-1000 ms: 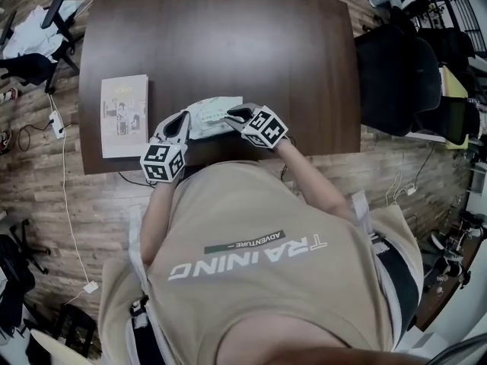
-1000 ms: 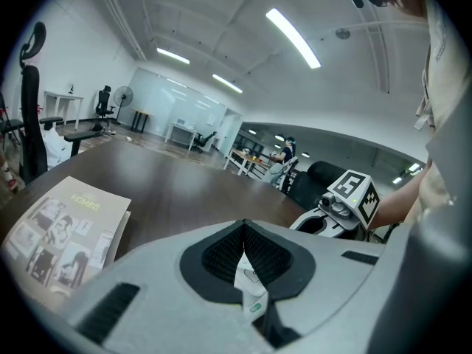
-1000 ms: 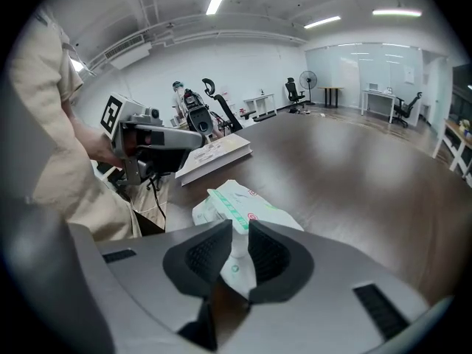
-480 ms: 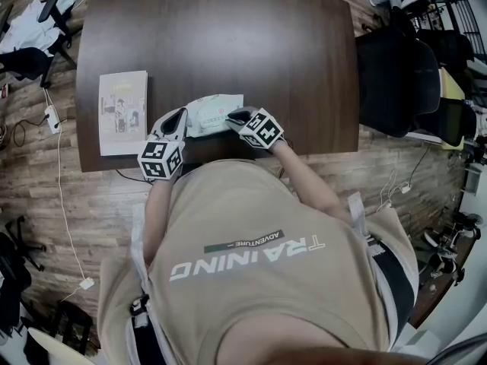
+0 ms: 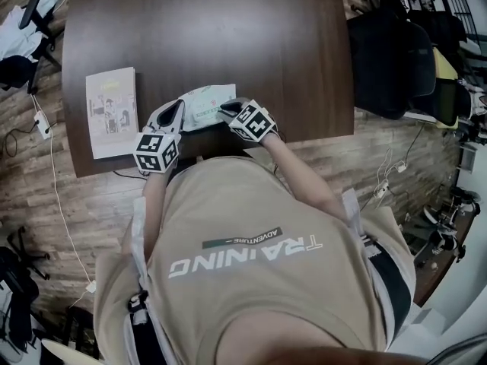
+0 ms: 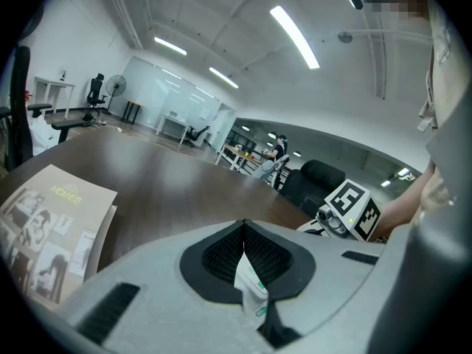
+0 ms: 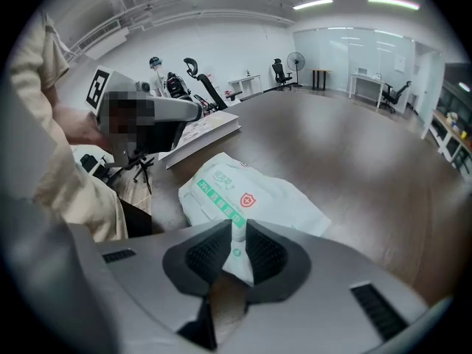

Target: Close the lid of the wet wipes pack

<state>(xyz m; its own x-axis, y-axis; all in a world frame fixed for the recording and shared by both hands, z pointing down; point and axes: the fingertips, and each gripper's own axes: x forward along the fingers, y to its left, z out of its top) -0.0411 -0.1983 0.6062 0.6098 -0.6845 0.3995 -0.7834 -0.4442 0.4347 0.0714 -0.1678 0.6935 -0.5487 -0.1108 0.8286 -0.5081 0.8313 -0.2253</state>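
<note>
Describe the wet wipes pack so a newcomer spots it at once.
Start at the dark wooden table; near the person's edge, right of the pale booklet, lies the wet wipes pack. It is the soft white pouch with green print, pinched by the left claw and right claw.

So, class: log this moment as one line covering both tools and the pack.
left tool: shut on pack edge | right tool: shut on pack flap | pack: on table, beside booklet
</note>
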